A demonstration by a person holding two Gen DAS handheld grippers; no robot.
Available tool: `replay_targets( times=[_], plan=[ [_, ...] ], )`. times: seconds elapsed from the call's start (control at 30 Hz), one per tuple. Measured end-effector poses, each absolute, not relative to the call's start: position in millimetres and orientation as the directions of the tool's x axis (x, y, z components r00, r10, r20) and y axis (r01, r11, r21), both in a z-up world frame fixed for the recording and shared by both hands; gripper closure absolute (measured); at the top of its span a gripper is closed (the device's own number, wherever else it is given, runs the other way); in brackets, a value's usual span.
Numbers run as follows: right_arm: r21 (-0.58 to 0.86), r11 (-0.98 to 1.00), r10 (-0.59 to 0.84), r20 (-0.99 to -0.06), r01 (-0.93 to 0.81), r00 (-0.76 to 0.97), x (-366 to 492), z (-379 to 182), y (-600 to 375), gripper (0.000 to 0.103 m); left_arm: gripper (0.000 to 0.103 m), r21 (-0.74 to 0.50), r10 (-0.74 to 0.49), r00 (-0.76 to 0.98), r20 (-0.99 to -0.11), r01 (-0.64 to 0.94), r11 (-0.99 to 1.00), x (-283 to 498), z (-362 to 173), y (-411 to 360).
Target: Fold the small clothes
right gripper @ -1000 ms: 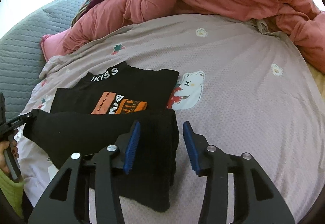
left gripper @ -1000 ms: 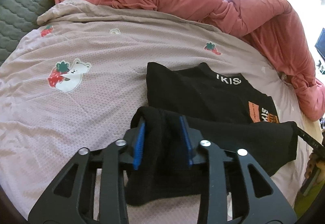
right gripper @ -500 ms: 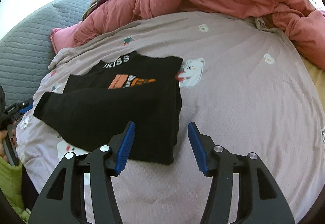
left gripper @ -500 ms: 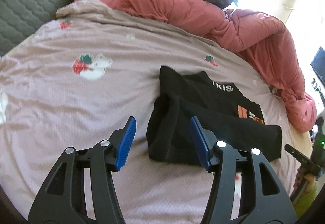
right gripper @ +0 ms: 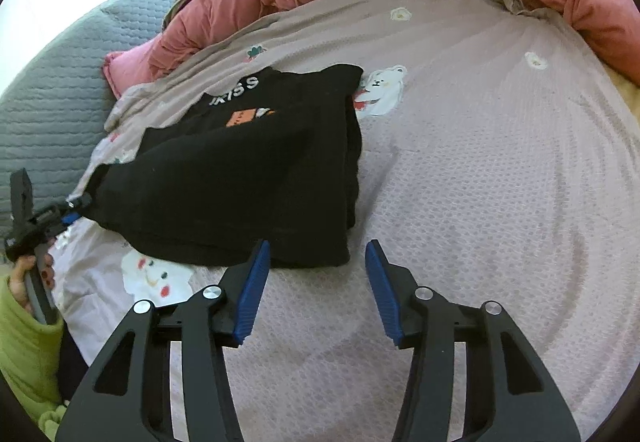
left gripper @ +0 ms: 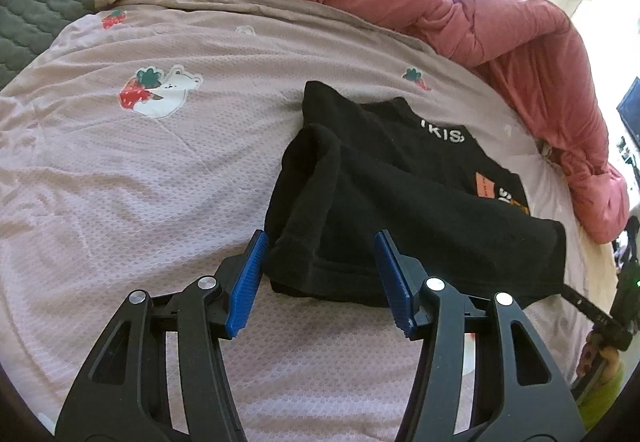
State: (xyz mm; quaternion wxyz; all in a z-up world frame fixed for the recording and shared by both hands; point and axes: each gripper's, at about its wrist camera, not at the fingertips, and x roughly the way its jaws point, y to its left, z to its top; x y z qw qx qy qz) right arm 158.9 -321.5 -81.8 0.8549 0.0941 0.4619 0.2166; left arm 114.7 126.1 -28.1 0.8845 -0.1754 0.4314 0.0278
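Black shirt lies folded on the pinkish bedsheet, its lower half doubled up over the upper half so that only the white collar lettering and a slice of the orange print show past the fold. Left gripper hangs just above the shirt's near left corner, jaws apart; they have just been closing a little, and the hem corner sits in the gap between the blue pads, but neither pad presses on the cloth. Right gripper hangs over the near right corner, jaws likewise apart and just closing a little; bare sheet shows between its pads, with the shirt's edge just beyond the tips, so it holds nothing. In the right view the left gripper shows at the far left edge, held by a hand in a green sleeve, its tip against the shirt's other corner. Pink duvet is bunched along the far side of the bed, with a grey quilted cover beside it
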Motion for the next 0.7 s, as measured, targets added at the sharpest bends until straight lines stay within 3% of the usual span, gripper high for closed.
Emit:
replay_targets(
  times=[0.07,0.13,0.2,0.43,0.7],
  plan=[
    [0.361,0.883,0.466,-0.749,-0.299,0.472,162.9,-81.3,-316.3,0.067,0.074,-0.277,-0.096,0.614,-0.784,-0.206,0.939,117.8,-30.4,124.3],
    [0.347,0.884,0.461,-0.757,-0.312,0.462,165.5,-81.8,-312.1,0.086,0.098,-0.269,-0.095,0.602,-0.793,-0.205,0.941,121.0,-31.8,122.5],
    [0.364,0.872,0.483,-0.748,-0.328,0.455,167.3,-79.9,-311.8,0.094,0.099,-0.259,-0.097,0.589,-0.802,-0.197,0.946,124.2,-31.3,119.7],
    [0.441,0.818,0.575,-0.652,-0.371,0.494,180.4,-46.1,-321.1,0.095,0.100,-0.331,-0.168,0.618,-0.768,-0.159,0.930,135.8,-0.8,123.9],
    [0.460,0.811,0.582,-0.578,-0.361,0.572,241.4,-9.6,-322.7,0.095,0.100,-0.386,-0.189,0.623,-0.759,-0.196,0.902,179.1,12.5,138.0]
  ],
)
